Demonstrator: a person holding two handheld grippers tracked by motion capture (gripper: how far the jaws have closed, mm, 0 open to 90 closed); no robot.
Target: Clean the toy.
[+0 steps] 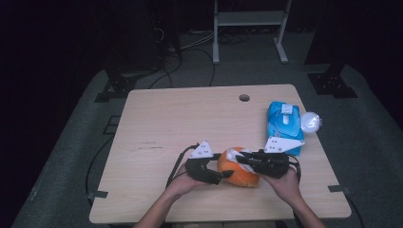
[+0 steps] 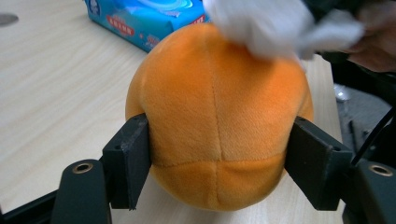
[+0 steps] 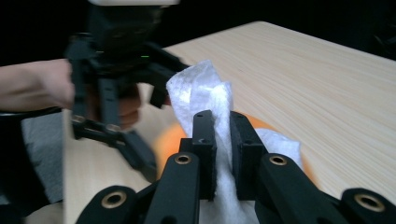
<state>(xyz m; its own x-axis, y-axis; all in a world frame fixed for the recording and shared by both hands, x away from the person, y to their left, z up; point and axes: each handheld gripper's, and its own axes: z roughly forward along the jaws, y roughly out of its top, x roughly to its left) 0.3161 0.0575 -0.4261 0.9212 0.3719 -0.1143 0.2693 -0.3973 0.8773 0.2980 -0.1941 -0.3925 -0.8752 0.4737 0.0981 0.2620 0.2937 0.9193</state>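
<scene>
An orange plush ball (image 1: 243,176) rests on the wooden table (image 1: 180,118) near its front edge. My left gripper (image 1: 224,175) comes at it from the left. In the left gripper view its two black pads press into the ball (image 2: 219,116) on either side, low down. My right gripper (image 1: 240,159) reaches in from the right, shut on a crumpled white wipe (image 1: 232,155) that lies on top of the ball. In the right gripper view the wipe (image 3: 201,86) stands up between the closed jaws of that gripper (image 3: 223,135), with the ball (image 3: 166,140) under it.
A blue pack of wet wipes (image 1: 285,124) lies at the right edge of the table, with a white round object (image 1: 311,122) beside it. There is a cable hole (image 1: 244,98) near the far edge. The table's left half is bare wood.
</scene>
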